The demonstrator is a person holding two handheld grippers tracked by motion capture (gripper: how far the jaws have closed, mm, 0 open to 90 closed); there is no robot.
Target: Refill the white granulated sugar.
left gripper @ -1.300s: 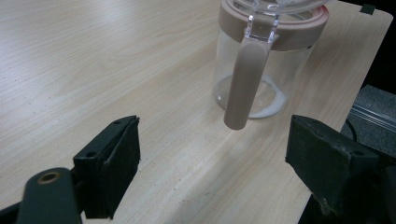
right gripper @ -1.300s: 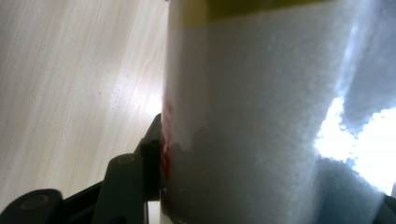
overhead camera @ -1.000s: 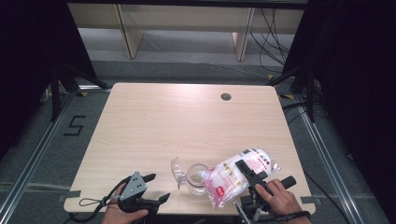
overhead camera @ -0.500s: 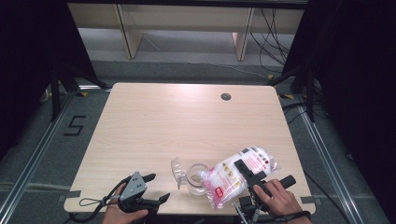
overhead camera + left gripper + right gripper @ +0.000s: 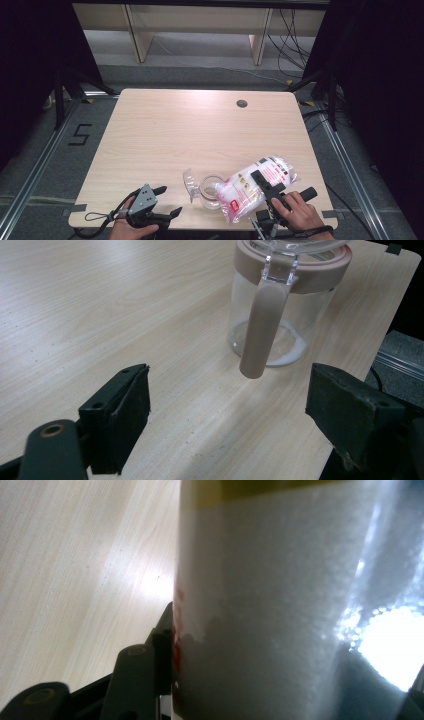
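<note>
Nothing is shifting since the earlier frame. Right hand-held gripper (image 5: 263, 187) is clamping the soft, probably slippery bag (image 5: 255, 186) mid-body over the jar (image 5: 212, 190); left hand-held gripper (image 5: 167, 202) is idling apart.

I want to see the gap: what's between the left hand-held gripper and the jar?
Just bare table between the left hand-held gripper and the jar, in the left gripper view.

A black "5" is marked on the floor (image 5: 80, 135) left of the worktop (image 5: 165, 135); red print on the bag (image 5: 255, 185) is too small to read.
</note>
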